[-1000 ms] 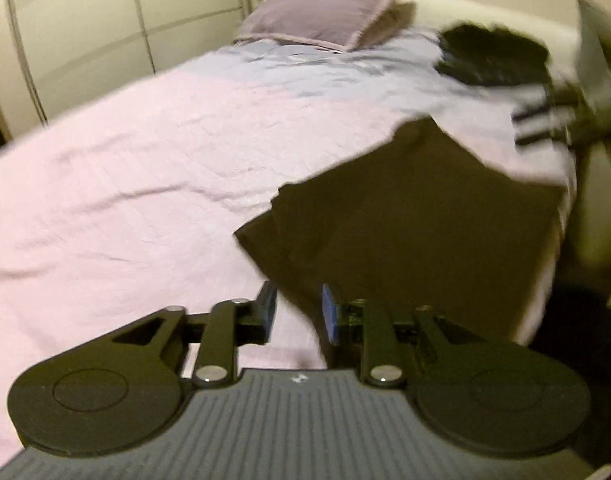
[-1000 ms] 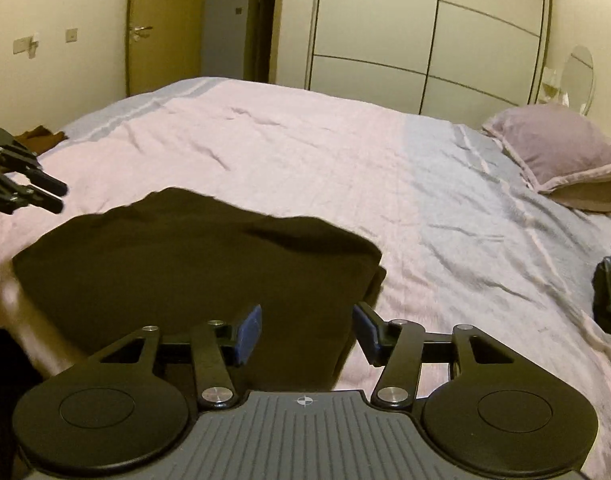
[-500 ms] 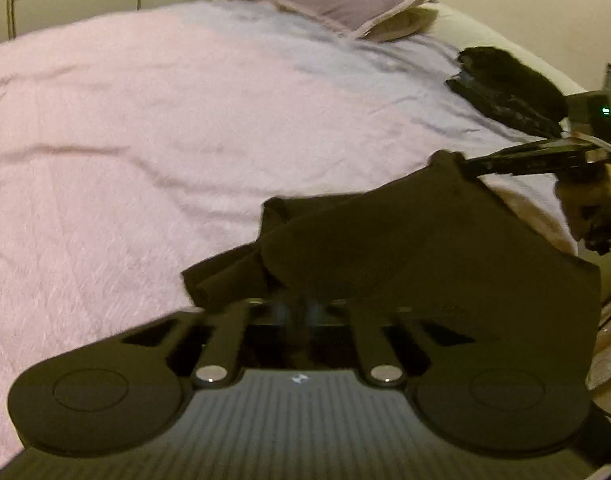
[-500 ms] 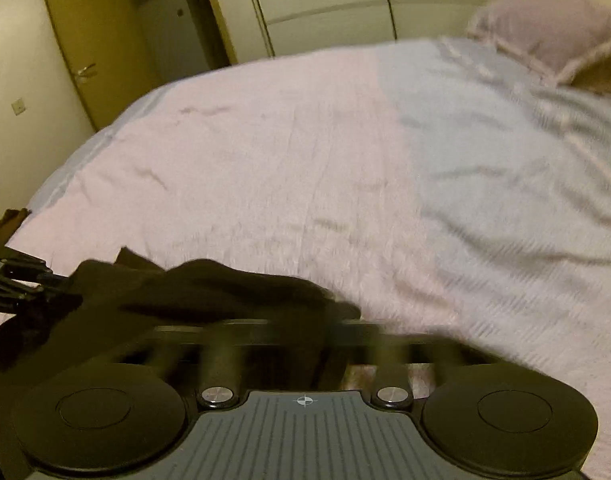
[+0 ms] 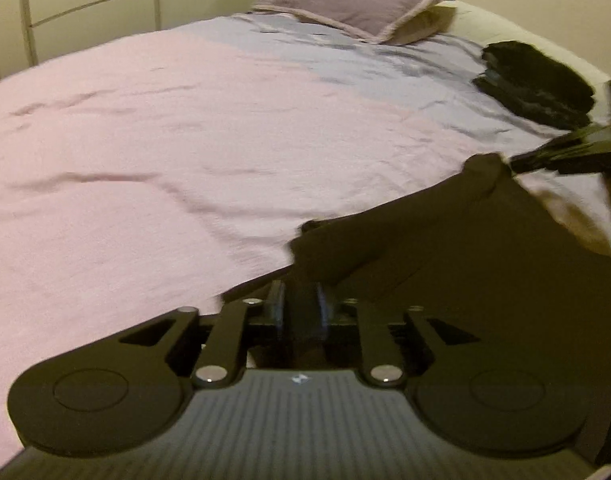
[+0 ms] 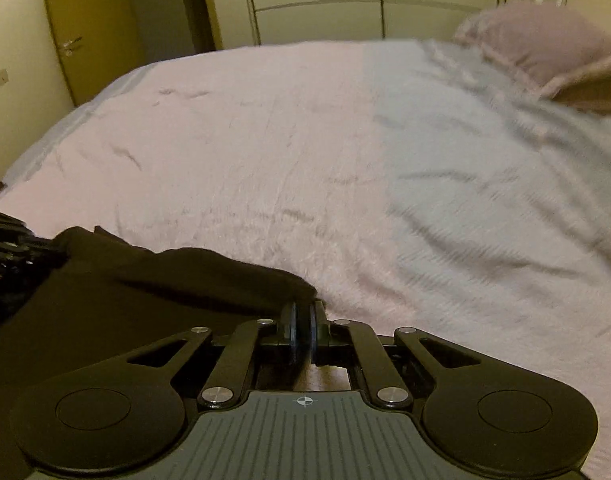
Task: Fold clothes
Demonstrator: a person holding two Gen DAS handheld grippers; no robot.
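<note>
Grippers both pinching dark garment (image 5: 485,264) corners: left gripper (image 5: 301,312) and right gripper (image 6: 304,330) clamping cloth at near bed (image 6: 265,160) edge, fabric hiding fingertips. Farther, blurry dark pile (image 5: 537,84), pillow (image 5: 353,0).

Dark garment (image 5: 485,272) runs past the frame's lower right edge.

Dim warm light, motion blur, fisheye edges
</note>
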